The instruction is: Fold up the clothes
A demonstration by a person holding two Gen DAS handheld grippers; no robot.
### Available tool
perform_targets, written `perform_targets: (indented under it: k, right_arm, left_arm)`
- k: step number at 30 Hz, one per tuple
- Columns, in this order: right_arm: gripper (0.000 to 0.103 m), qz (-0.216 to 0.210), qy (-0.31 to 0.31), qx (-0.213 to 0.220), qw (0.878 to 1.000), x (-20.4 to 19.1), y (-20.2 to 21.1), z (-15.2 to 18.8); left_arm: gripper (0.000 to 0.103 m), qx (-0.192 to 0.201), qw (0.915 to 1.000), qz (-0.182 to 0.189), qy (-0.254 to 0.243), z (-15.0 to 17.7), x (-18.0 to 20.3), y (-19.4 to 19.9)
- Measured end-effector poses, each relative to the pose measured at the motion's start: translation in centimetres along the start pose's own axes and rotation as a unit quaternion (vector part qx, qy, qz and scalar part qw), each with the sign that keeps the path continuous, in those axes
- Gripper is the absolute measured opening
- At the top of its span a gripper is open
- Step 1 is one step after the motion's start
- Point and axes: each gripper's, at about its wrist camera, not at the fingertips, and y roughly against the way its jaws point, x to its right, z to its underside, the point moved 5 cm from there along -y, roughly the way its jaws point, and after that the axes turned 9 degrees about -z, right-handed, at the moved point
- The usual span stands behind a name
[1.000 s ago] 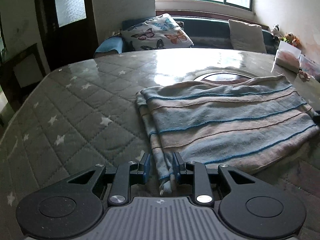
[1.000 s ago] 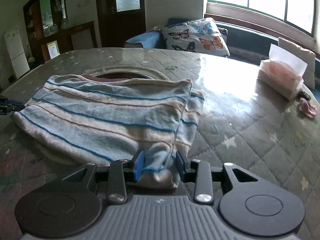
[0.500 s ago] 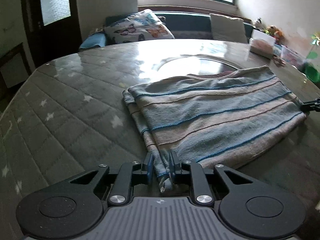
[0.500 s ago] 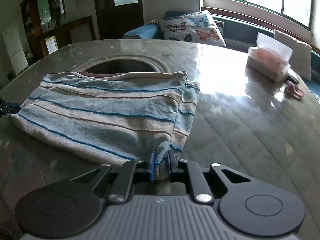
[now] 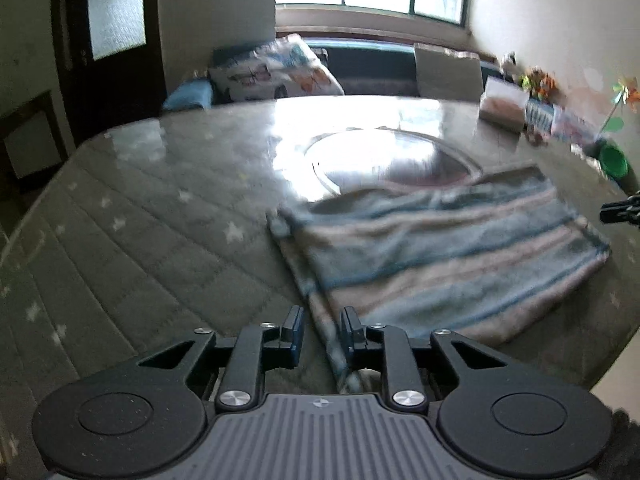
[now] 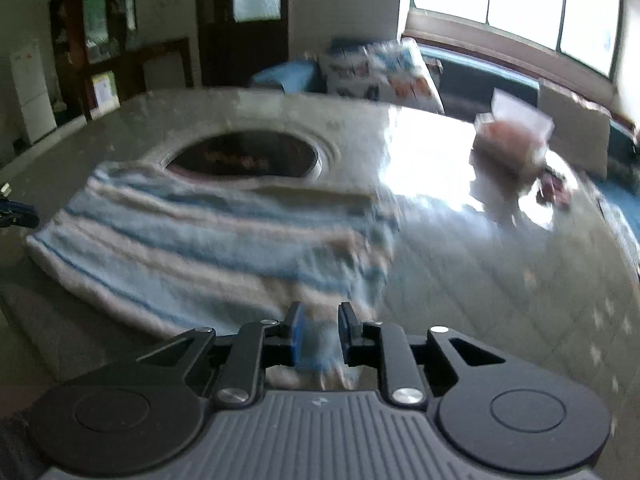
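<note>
A folded blue-and-cream striped garment (image 5: 440,248) lies flat on the quilted grey table (image 5: 160,220). My left gripper (image 5: 320,328) is at its near left corner. Its jaws are opening; a thin strip of cloth runs between them along the right pad, and the left pad stands off it. In the right wrist view the garment (image 6: 200,240) spreads to the left. My right gripper (image 6: 319,328) is at its near right corner, jaws opening with a bunch of cloth between the pads. Each view shows the other gripper's tip at its edge. Both views are blurred.
A round glass inset (image 5: 384,156) sits in the table just behind the garment. A tissue box (image 6: 512,136) and small pink items stand at the far right, a green object (image 5: 614,160) beside them. Beyond the table is a sofa with a butterfly cushion (image 5: 276,72).
Both grippers closed on the garment's near corners, then pulled back and rose, so the garment looks farther off. Both pairs of jaws now stand wider than half a second ago.
</note>
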Motion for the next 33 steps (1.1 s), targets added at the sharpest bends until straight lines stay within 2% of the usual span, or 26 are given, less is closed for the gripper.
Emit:
perform_targets:
  k: [5,11,13,16,21,26,30,33]
  right_arm:
    - [0.018,-0.020,0.020,0.017,0.999,-1.1,-3.4,-2.3]
    - [0.018,-0.022,0.013,0.012,1.000,-0.7,-7.2,-2.7]
    - [0.018,-0.007,0.007,0.008,1.000,0.3,-7.7,-2.3]
    - [0.017,0.001,-0.024,0.012,1.000,2.1,-7.4,-1.7]
    - [0.018,0.013,-0.021,0.025,0.999,2.7,-6.9,-2.9]
    - [0.021,0.009,-0.018,0.036,0.999,2.8,-8.5,-4.9]
    - [0.022,0.027,-0.032,0.024,0.999,4.2,-10.4,-5.6]
    - [0.021,0.025,-0.052,0.022,0.998,5.2,-10.7,-5.5]
  left_arm:
    - [0.024,0.019,0.9998,0.003,0.011,-1.7,0.8,-0.9]
    - [0.024,0.001,1.0000,0.002,0.004,-2.1,1.8,-4.4]
    - [0.024,-0.013,0.9998,-0.013,-0.001,-1.6,1.4,-5.6]
    - [0.026,-0.023,0.9996,0.001,0.017,-1.3,0.5,-6.1]
    - [0.026,-0.012,0.9998,-0.001,0.013,-2.3,0.7,-5.9]
    - [0.026,-0.011,0.9997,-0.004,0.020,-3.7,0.7,-7.1]
    - [0.027,-0.023,0.9994,-0.009,0.023,-3.6,-0.1,-8.0]
    - [0.026,-0.014,0.9994,-0.011,0.028,-3.9,-0.6,-7.6]
